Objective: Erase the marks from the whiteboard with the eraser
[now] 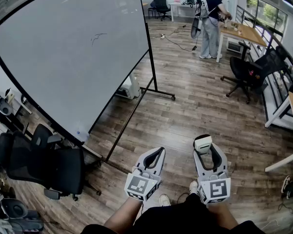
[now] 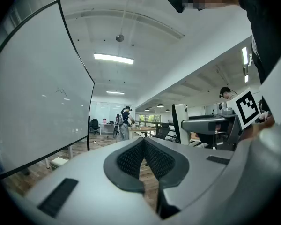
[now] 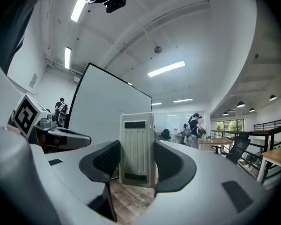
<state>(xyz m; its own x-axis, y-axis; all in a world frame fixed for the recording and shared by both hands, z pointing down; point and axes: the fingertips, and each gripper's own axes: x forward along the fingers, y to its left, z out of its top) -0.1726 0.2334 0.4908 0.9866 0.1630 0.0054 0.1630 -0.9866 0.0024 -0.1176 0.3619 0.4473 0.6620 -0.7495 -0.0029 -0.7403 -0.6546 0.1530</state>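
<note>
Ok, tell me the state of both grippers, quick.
Left gripper: shut, nothing between its jaws.
Right gripper: shut on the eraser.

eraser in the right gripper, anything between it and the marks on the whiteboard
Nothing visible does. The eraser is clamped in the right gripper, and only open wooden floor lies between it and the marks on the whiteboard.

The white whiteboard (image 1: 53, 67) is black-framed and bears a thin dark scribble (image 1: 98, 37). The eraser (image 3: 137, 149) is pale grey, ribbed, with black strips. Brown wood-plank floor (image 1: 195, 111) lies below the whiteboard.
</note>
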